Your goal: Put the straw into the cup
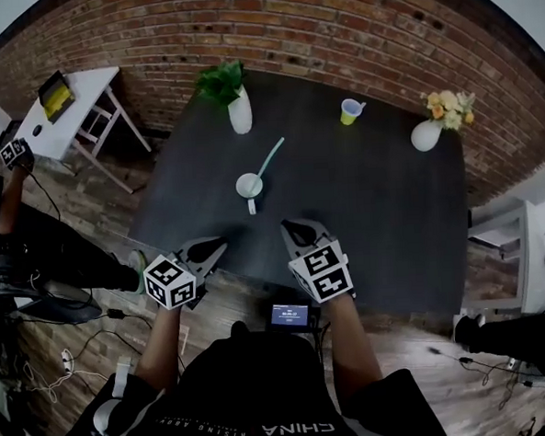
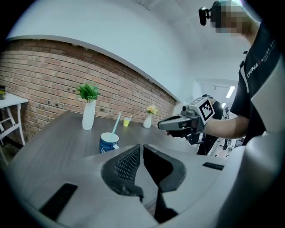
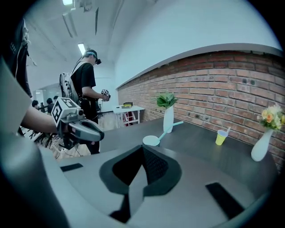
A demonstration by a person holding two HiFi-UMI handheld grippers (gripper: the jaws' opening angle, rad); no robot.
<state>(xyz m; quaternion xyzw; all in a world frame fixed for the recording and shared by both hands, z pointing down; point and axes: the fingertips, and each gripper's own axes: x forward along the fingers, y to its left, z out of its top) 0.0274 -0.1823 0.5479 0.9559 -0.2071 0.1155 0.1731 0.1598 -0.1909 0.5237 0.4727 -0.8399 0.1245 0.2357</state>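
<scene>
— Where is the straw (image 1: pixel 271 155)?

— Its lower end sits in the cup (image 1: pixel 249 184), and the rest leans out over the far rim, slanting toward the brick wall (image 1: pixel 334 24). The cup stands on the dark table (image 1: pixel 373 206), about midway across it.

— And the claws?

— Both hang over the near edge of the table. The left gripper (image 1: pixel 221 244) is to the near left of the cup and the right gripper (image 1: pixel 289 225) to its near right. The cup stands beyond the two tips, apart from both.

— Are they open or closed?

— Each gripper view shows its jaws drawn together at the tips with nothing between them. Neither touches the cup or the straw.

— Anything else on the table?

— A white vase (image 1: pixel 239 111) with green leaves stands beyond the cup. A yellow cup (image 1: pixel 350 112) and a flower vase (image 1: pixel 426 135) stand farther right, near the wall.
</scene>
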